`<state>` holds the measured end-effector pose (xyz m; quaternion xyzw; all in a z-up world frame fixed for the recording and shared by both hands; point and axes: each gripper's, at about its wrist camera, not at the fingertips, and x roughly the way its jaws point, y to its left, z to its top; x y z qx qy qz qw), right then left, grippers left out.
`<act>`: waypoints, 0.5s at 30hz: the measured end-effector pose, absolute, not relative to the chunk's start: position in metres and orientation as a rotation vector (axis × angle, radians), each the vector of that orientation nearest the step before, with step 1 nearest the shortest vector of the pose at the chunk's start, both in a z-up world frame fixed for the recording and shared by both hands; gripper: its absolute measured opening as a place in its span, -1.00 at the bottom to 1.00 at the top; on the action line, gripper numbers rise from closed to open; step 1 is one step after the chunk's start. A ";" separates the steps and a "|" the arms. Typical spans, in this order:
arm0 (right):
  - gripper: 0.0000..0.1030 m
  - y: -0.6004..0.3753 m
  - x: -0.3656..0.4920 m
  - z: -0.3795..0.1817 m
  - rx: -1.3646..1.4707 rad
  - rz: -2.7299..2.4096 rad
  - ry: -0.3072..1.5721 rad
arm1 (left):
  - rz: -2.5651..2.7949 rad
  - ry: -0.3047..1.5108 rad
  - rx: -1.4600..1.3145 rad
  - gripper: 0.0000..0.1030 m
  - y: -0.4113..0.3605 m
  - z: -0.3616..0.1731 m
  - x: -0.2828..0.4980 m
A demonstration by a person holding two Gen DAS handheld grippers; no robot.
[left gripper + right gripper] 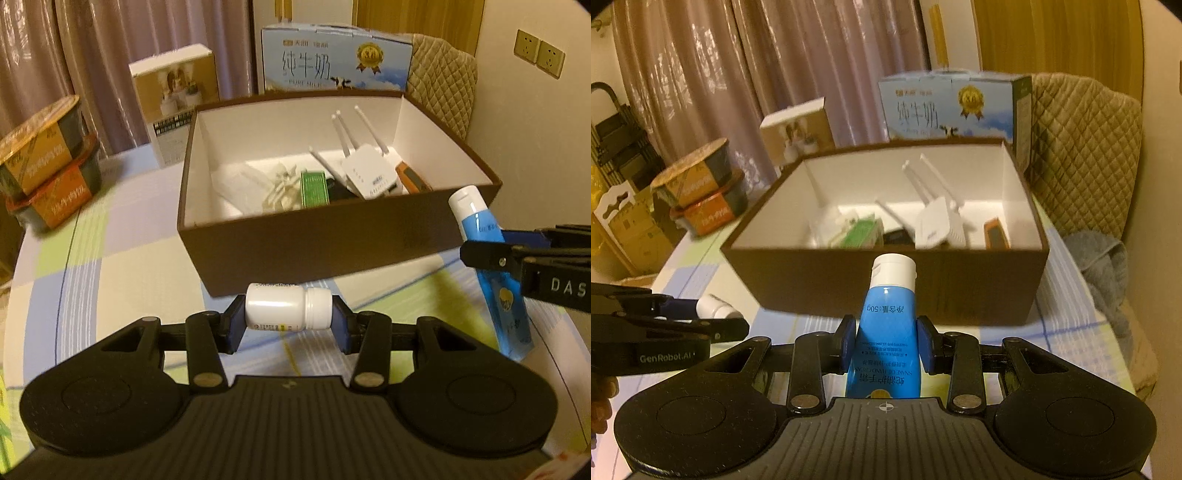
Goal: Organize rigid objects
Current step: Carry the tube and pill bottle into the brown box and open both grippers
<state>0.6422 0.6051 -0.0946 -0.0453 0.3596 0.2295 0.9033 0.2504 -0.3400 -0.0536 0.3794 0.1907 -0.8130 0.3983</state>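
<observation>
My left gripper [288, 317] is shut on a small white pill bottle [286, 305], held sideways between the blue pads above the checked tablecloth. My right gripper [886, 345] is shut on a blue hand-cream tube [889, 328] with a white cap pointing toward the box. Ahead of both stands an open brown box [332, 236] with white inside walls. It holds a white router with antennas [369, 173], a green pack [314, 186], an orange device [412, 177] and white plastic bits. The tube [491, 266] and right gripper [491, 254] show at the left wrist view's right edge.
Two stacked noodle bowls [48, 162] sit at the table's left. A white and brown carton [177, 99] and a blue milk carton [336, 59] stand behind the box. A quilted chair back [1082, 147] and a grey cloth [1104, 266] lie to the right.
</observation>
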 end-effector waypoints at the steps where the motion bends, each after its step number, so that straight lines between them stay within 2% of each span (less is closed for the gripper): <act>1: -0.38 0.605 0.646 -0.092 -0.091 0.475 0.739 | -2.060 0.477 0.957 -0.18 -0.343 -0.052 0.249; 15: -0.38 0.608 0.696 -0.053 -0.073 0.466 0.641 | -2.096 0.371 0.917 -0.18 -0.379 -0.029 0.222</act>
